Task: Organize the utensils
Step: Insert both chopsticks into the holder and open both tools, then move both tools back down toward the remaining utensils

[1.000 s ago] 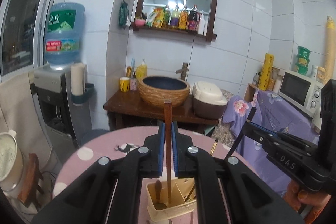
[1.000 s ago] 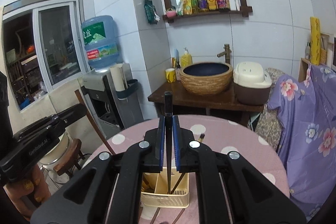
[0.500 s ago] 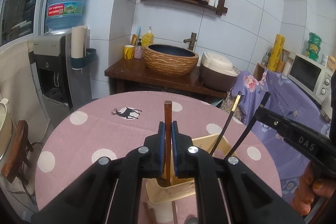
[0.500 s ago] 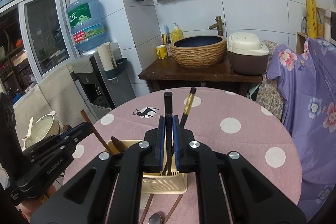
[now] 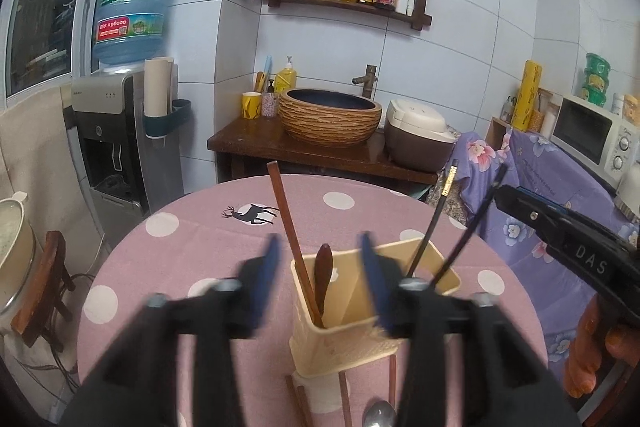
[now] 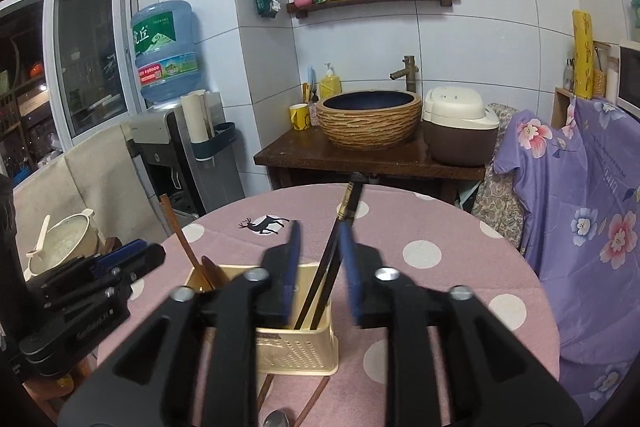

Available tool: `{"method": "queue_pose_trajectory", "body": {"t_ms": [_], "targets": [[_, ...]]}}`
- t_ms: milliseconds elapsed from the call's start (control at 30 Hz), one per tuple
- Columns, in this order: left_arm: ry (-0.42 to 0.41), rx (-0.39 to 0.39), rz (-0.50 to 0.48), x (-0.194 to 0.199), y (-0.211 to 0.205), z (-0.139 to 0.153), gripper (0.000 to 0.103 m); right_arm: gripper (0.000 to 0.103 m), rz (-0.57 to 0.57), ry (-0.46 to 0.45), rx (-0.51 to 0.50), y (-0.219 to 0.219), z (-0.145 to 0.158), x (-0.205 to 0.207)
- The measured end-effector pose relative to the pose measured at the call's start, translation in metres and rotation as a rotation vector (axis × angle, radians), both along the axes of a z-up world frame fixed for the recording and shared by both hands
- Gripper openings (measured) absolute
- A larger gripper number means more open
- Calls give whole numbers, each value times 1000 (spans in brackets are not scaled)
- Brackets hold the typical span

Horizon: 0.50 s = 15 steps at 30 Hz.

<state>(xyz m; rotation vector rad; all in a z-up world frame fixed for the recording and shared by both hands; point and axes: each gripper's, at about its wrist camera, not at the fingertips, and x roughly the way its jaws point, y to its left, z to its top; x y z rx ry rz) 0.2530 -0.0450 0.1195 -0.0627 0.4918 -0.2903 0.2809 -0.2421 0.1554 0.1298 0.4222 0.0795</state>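
Left wrist view: the left gripper [image 5: 320, 269] is spread wide with nothing between its blue pads [image 5: 269, 269], above a cream utensil holder [image 5: 344, 337] on the pink polka-dot table [image 5: 180, 251]. A brown wooden chopstick [image 5: 290, 231] leans in the holder's left compartment beside a wooden spoon [image 5: 322, 273]. Two black chopsticks [image 5: 436, 223] lean in the right compartment. A metal spoon [image 5: 378, 413] and more brown chopsticks [image 5: 345, 393] lie on the table at the near edge.

Right wrist view: the right gripper [image 6: 322, 267] is also parted, gripping nothing; the black chopsticks [image 6: 334, 259] rise between its pads [image 6: 291, 259], apparently loose, with their tips in the holder's [image 6: 298, 351] right compartment. The left gripper [image 6: 128, 259] sits at left.
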Motion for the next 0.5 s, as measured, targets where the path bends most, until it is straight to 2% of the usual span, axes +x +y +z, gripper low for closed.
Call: {"method": "queue_pose_trajectory", "body": {"t_ms": [33, 100, 167, 267, 400, 500], "targets": [[-9, -8, 3, -5, 3, -1, 64, 39, -8, -8, -4, 0, 0, -5], [-12, -10, 8, -14, 9, -4, 68, 40, -18, -11, -18, 0, -2, -14], [-1, -9, 11, -22, 15, -10, 79, 42, -18, -3, -19, 0, -6, -24], [9, -13, 29, -31, 25, -19, 87, 44, -16, 15, -17, 1, -15, -37], [52, 4, 65, -37, 34, -41, 91, 45, -18, 47, -29, 4, -35, -50], [96, 25, 69, -41, 41, -62, 92, 46, -15, 104, -24, 7, -60, -56]]}}
